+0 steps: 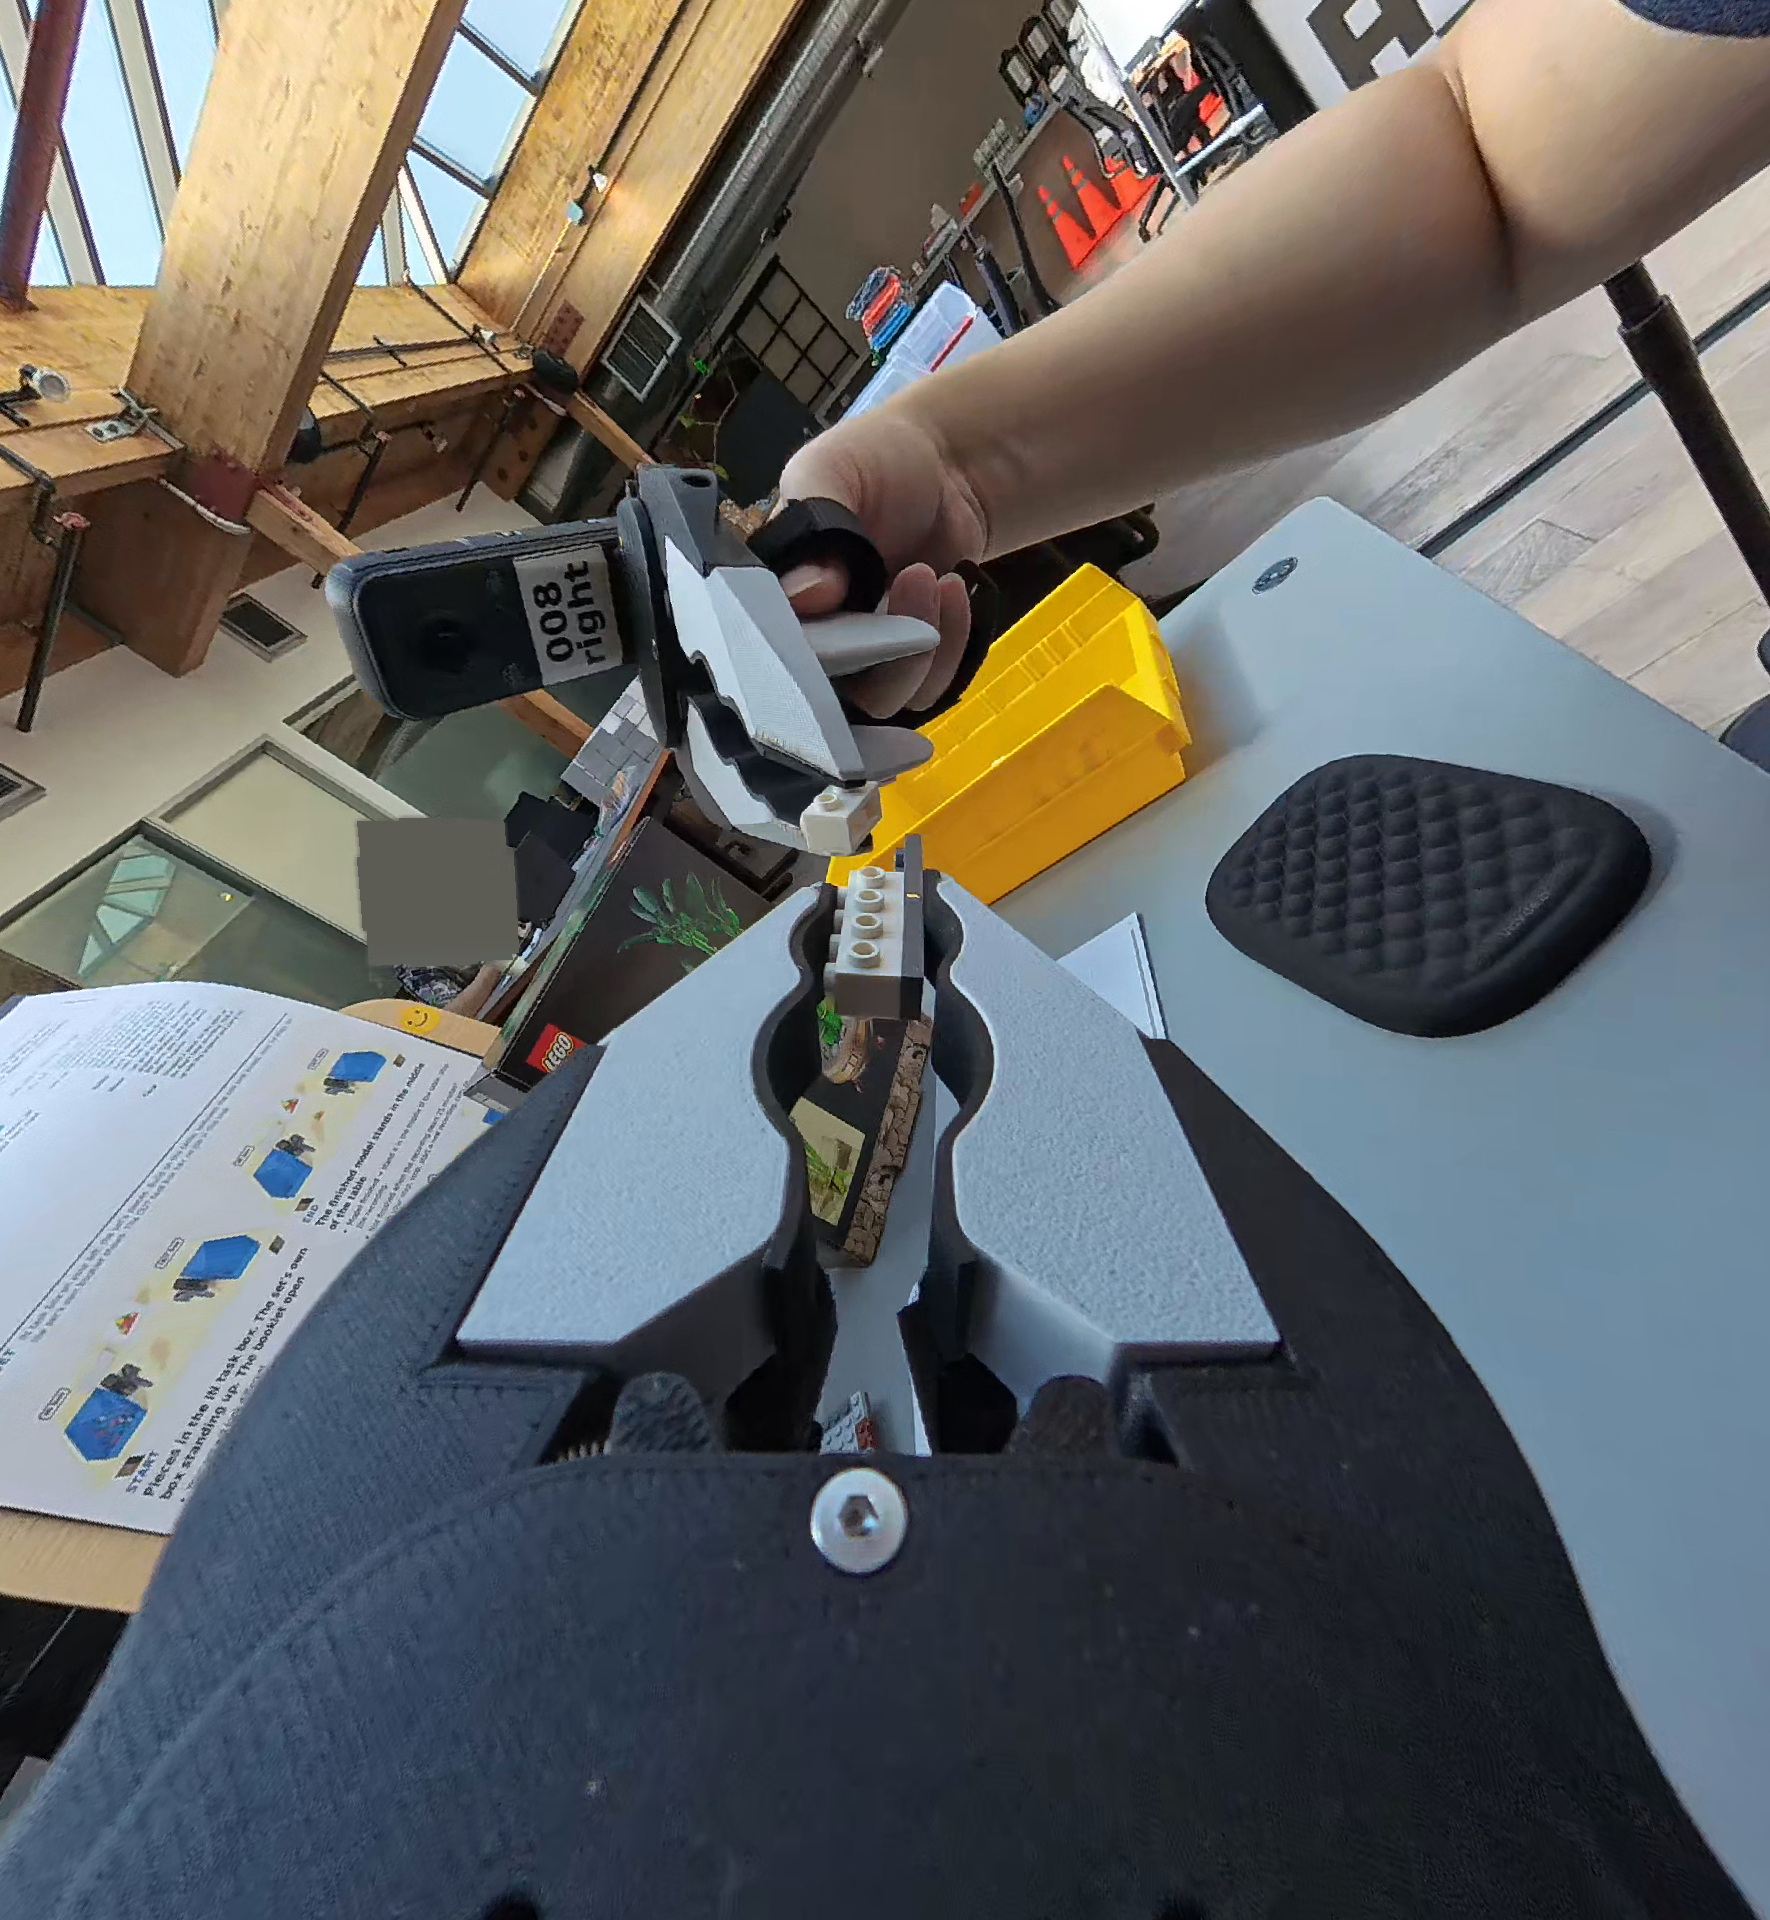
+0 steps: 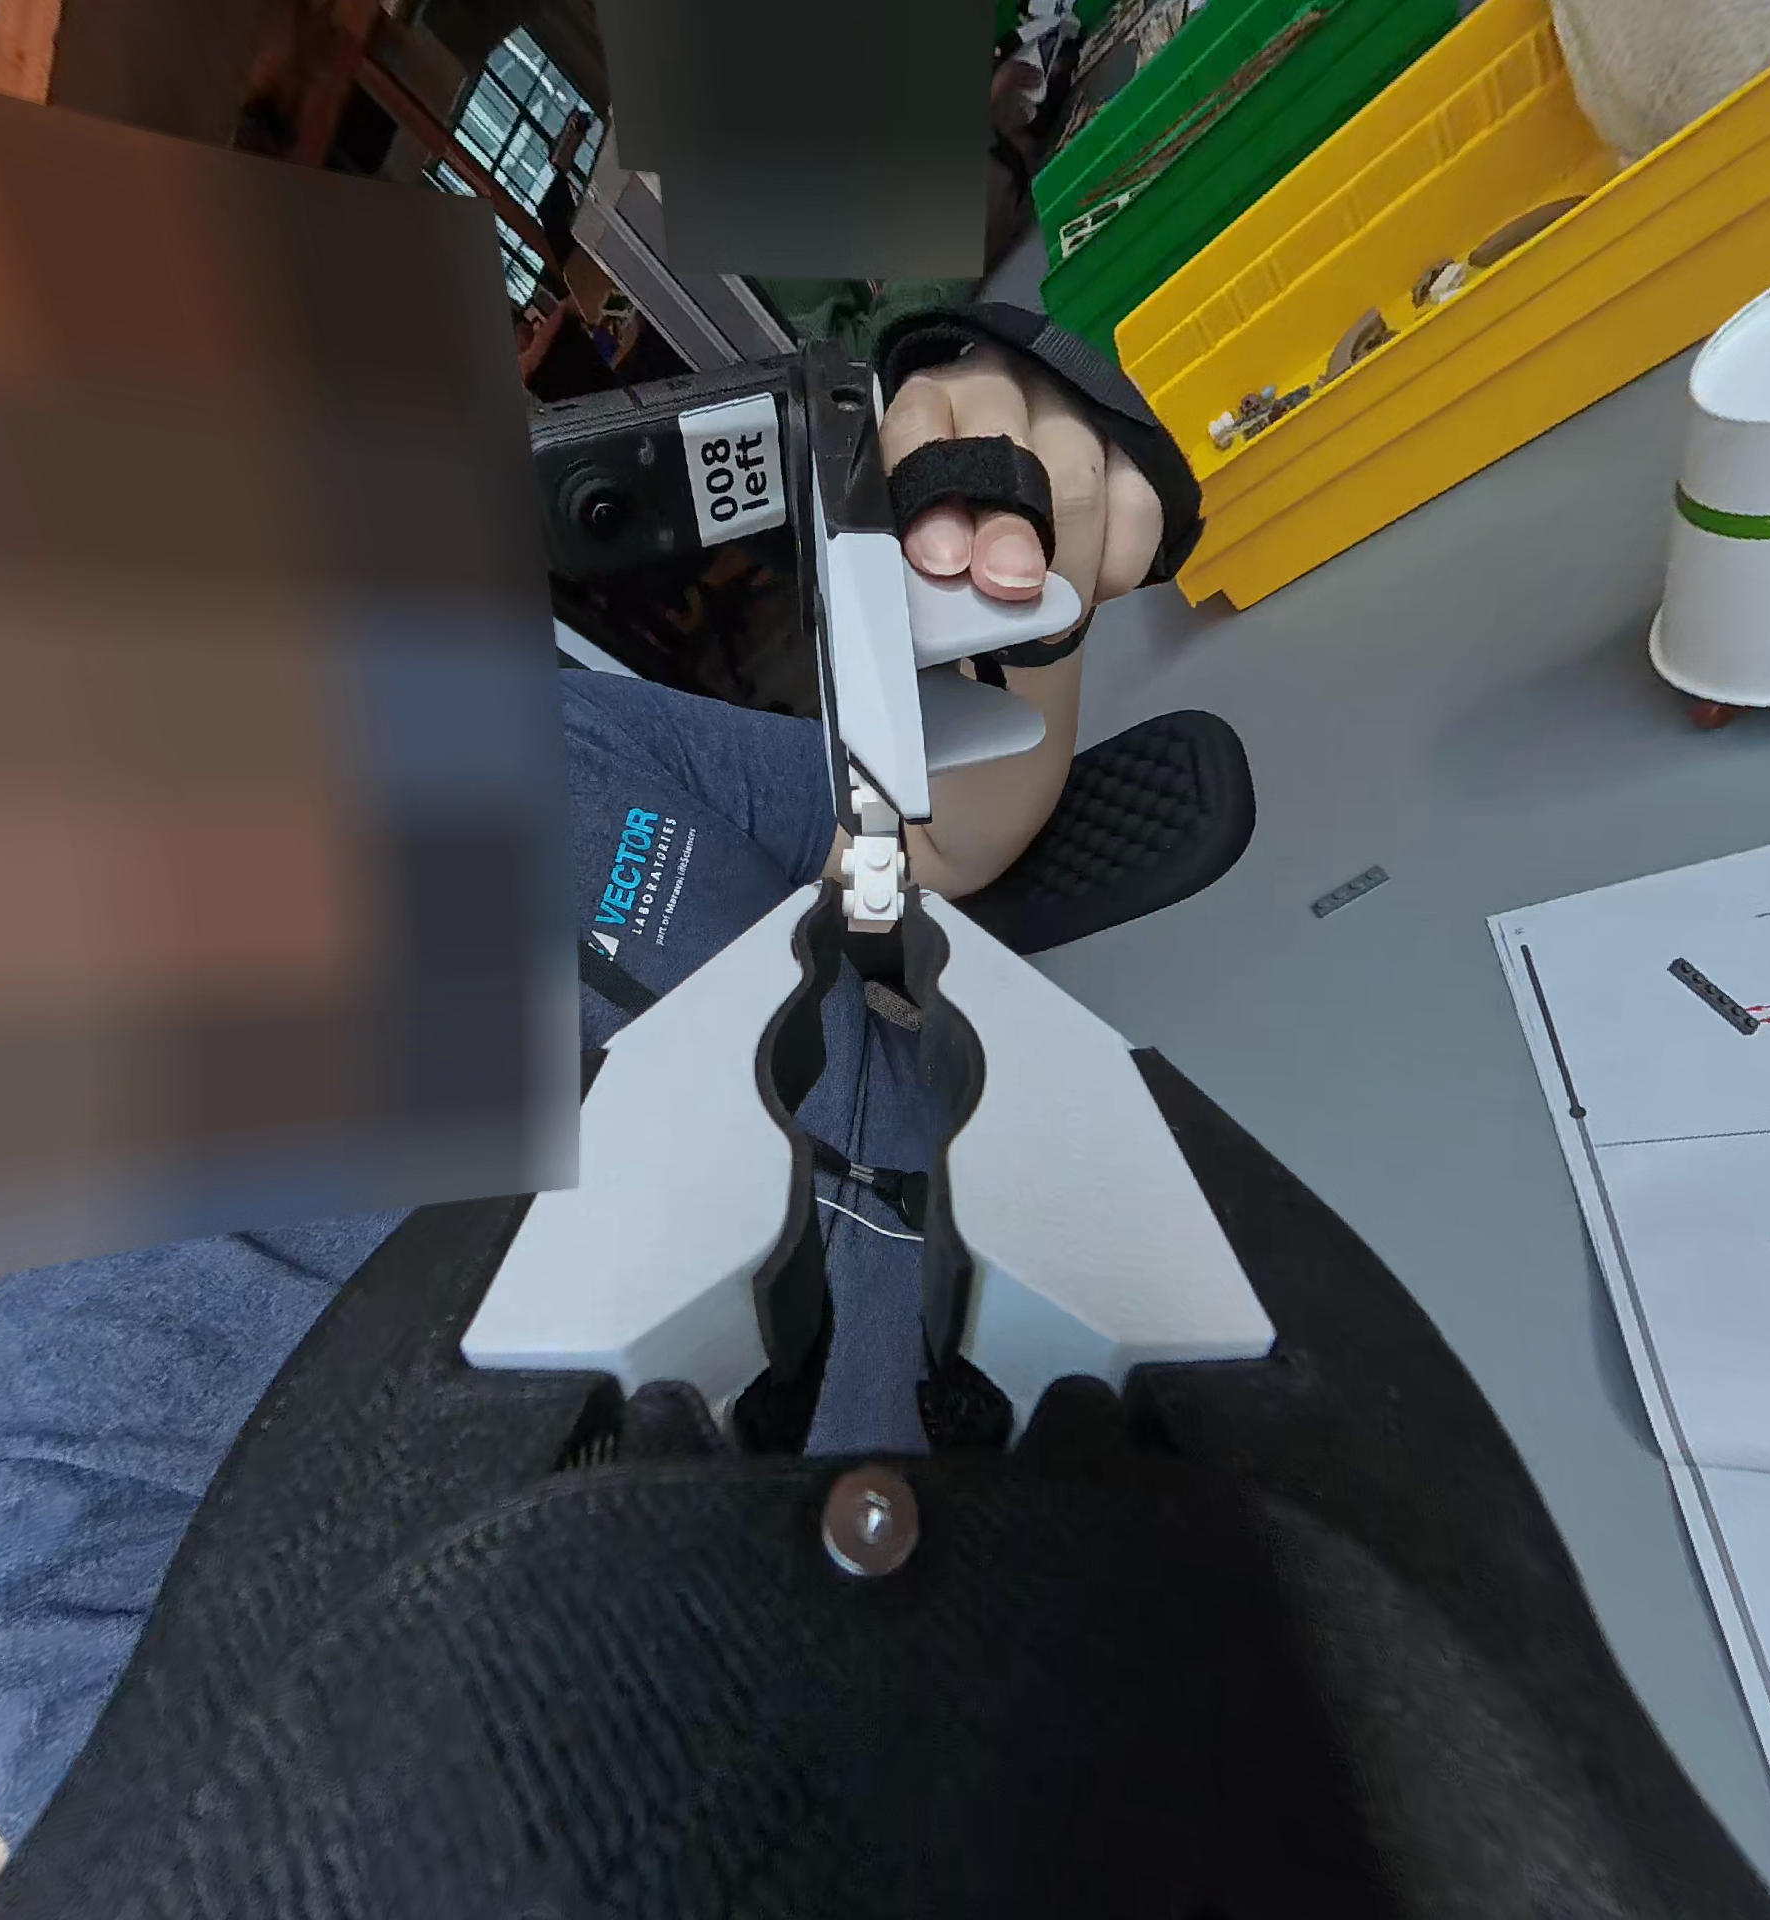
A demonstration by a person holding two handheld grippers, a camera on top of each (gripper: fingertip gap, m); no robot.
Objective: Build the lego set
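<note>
Left gripper (image 1: 876,935) pinches a light grey studded lego brick (image 1: 873,940) with a black plate on its side, held in the air above the table. Right gripper (image 1: 839,816), at 12 o'clock from it, pinches a small white lego brick (image 1: 837,814) just off the grey brick's far end; cannot tell if the two touch. In the right wrist view the white brick (image 2: 876,883) sits at the tip of the right gripper (image 2: 876,904), right against the left gripper's tip.

Surface: flat grey table (image 1: 1483,1195). Black quilted wrist pad (image 1: 1421,894) at 2 o'clock from the left gripper, yellow bin (image 1: 1047,717) at 1 o'clock, lego box (image 1: 642,966) leaning at 10 o'clock, printed instruction sheet (image 1: 133,1226) at 9 o'clock.

Right wrist view: open build booklet (image 2: 1712,1195) at 3 o'clock, small dark plate (image 2: 1348,891) loose on the table near it, yellow bin holding a few small parts and green bin (image 2: 1172,135) at 1 o'clock, white cup (image 2: 1764,520) at 2 o'clock.

Room: timber beams (image 1: 268,208), skylights, shelving along the far wall.
</note>
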